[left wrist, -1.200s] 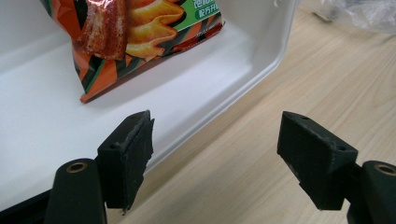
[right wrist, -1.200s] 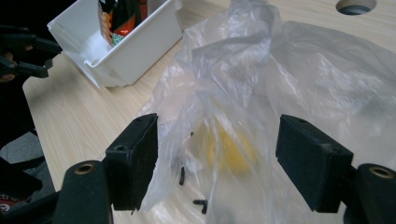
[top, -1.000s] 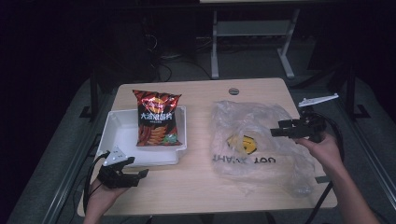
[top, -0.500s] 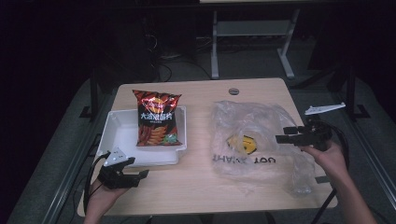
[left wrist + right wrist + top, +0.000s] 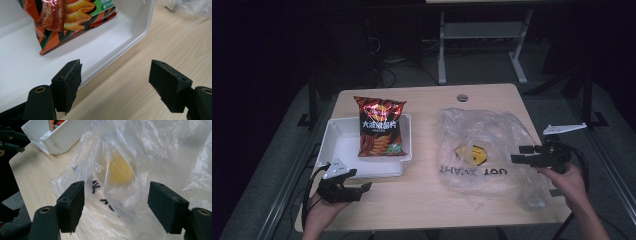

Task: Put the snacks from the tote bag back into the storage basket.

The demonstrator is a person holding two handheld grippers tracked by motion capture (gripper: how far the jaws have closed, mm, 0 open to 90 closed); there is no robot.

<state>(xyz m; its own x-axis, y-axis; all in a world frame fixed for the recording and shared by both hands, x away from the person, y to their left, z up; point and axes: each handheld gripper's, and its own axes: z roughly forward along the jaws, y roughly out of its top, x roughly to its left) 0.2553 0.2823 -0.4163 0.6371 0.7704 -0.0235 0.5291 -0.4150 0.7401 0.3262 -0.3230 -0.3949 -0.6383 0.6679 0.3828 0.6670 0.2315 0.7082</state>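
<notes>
A red-orange chip bag (image 5: 379, 127) lies in a white tray (image 5: 339, 145) on the left of the wooden table. A crumpled clear plastic bag (image 5: 482, 150) with a yellow logo and black lettering is spread on the right. My left gripper (image 5: 361, 191) rests near the tray's front corner. It stands open over bare wood (image 5: 117, 67), with the tray's rim (image 5: 140, 37) and the chip bag (image 5: 65, 15) just ahead. My right gripper (image 5: 519, 154) hovers at the plastic bag's right edge. It is open, and the bag's folds (image 5: 150, 157) lie ahead of its jaws (image 5: 117, 187) without touching the pads.
The table (image 5: 422, 200) has a round cable hole (image 5: 462, 97) at its far edge. A white desk frame (image 5: 442, 50) stands on the dark floor behind. The table's right edge runs close under my right hand, and bare wood lies between tray and plastic bag.
My right gripper has come down and back toward the near right side of the plastic bag, jaws still wide. The left gripper, tray and chip bag have not moved.
</notes>
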